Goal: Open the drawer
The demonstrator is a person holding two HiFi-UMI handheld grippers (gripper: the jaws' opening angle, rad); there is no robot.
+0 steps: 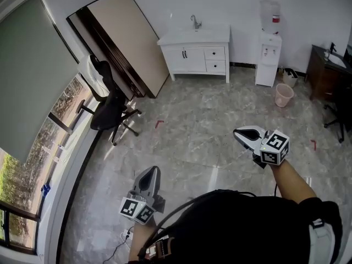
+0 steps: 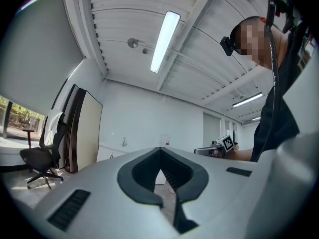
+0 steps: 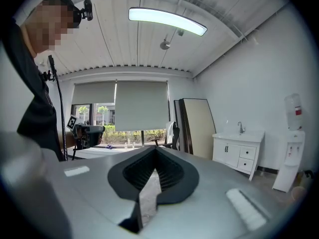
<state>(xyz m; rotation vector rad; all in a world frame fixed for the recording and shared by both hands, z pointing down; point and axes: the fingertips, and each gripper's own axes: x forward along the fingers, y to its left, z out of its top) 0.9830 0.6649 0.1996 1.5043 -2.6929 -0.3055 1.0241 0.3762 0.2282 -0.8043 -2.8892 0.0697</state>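
Grey left gripper: jaws pressed together at the tip with nothing between them. It is held low and level, just in front of the person's body, and points across the floor toward the back wall. Its marker cube sits at the rear.
Right gripper: jaws also closed tip to tip, and empty. It is carried farther from the body than the left, on an outstretched bare forearm. Its tip is turned toward the window side of the room.
Spacing of the two: well apart, and each appears small in the other's view.
Drawers: two, stacked on the right side of the white cabinet, both fronts flush and closed.
Drawers relative to the grippers: well apart from both, at the far edge of the floor against the back wall. They lie ahead of the left gripper and off to the right side of the right gripper's view.
Counter: a tap stands at its back edge, near the middle.
Right of the cabinet: a water dispenser just beside it, then a pink bin on the floor.
Left edge of the floor: an office chair by the window, and a large board leaning in the far left corner.
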